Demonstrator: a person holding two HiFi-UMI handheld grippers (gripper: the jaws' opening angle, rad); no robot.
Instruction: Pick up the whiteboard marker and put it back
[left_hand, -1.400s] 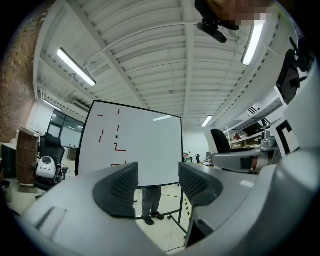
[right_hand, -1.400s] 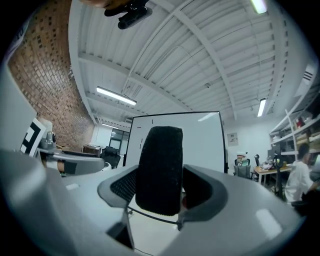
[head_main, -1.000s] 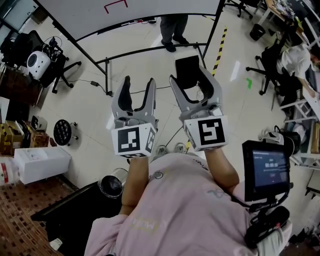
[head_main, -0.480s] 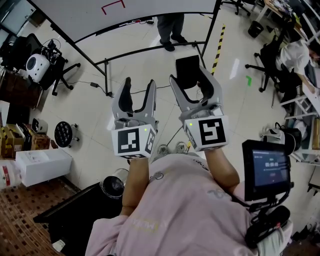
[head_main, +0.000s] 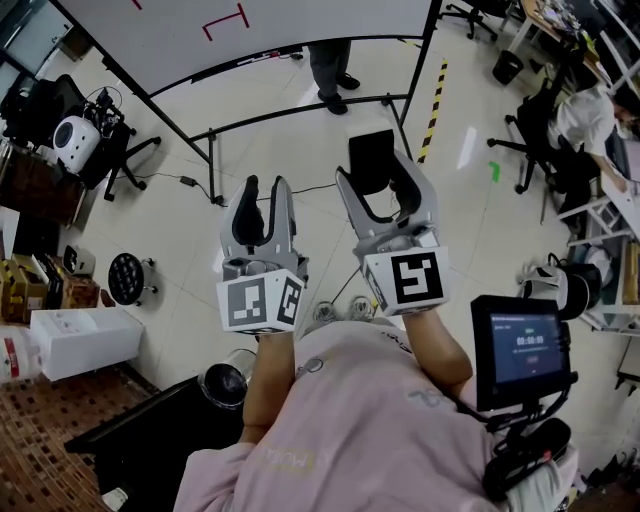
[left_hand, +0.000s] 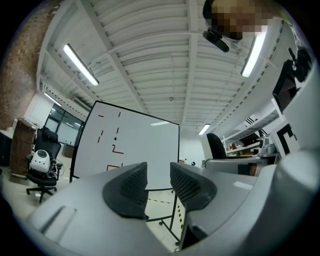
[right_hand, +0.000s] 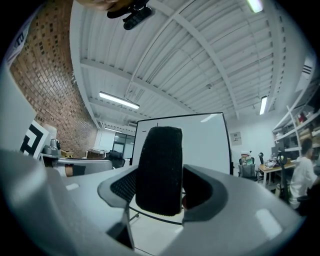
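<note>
**A:** Two claws, both raised toward the whiteboard (head_main: 300, 20). What does each have?

**B:** The left claw (head_main: 266, 192) is closed on nothing. Its ribbed pads (left_hand: 131, 187) stand nearly together, and only the whiteboard shows through the sliver between them. The right claw (head_main: 378, 172) is clamped on a black block (head_main: 372, 152), which stands upright between the jaws and looks rough-faced, like felt.

**A:** Is that the marker?

**B:** I doubt it. It is broad and flat-sided, more like an eraser than a pen, though I cannot say for sure what it is.

**A:** Then where is the marker?

**B:** Not in either claw. A ledge (head_main: 262, 57) runs along the whiteboard's lower edge, just under the red marks (head_main: 223, 14), and a few slim things lie on it. One may be the marker, but they are too small to tell.

**A:** So which step is this?

**B:** By my reading, the approach before the pick-up. Both claws are well short of the whiteboard, with floor between, and nothing of the task is in hand.

**A:** And the next move?

**B:** The free left claw would have to open and travel to the whiteboard's ledge. There it should set its jaws across the marker's barrel so the pads close on its sides. The ledge is narrow and the whiteboard stands right behind it, so the approach should come level from the front. The right claw and its block should keep clear of the whiteboard.
</note>
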